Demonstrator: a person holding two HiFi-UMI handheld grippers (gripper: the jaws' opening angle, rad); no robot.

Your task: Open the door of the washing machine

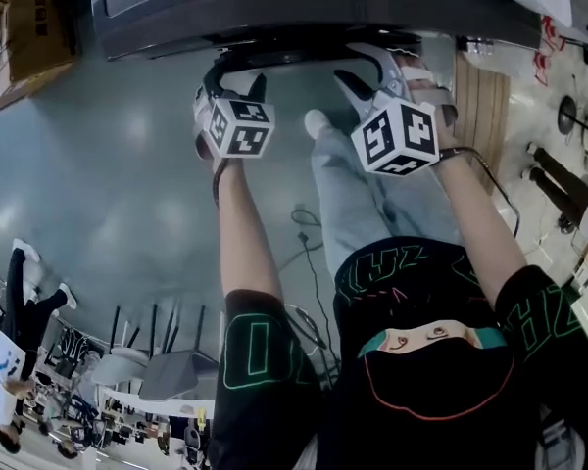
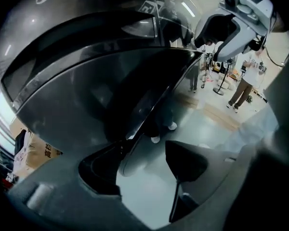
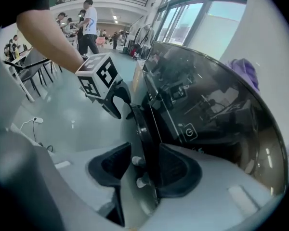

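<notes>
Straddling the front rim of the door [image 3: 207,95] atop the washing machine [image 2: 58,4]: my right gripper [image 3: 147,165] gapes around that rim, my left gripper [image 2: 144,165] gapes just beside it, nothing clamped; I judge the lifting wholly ahead.

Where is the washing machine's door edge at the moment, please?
In the right gripper view, the door edge stands between the right claw's open jaws, with the left claw further along it.

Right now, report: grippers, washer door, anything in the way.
Left gripper open, at door edge. Right gripper open, fingers straddling door edge, no grip. Nothing seen blocking.
</notes>
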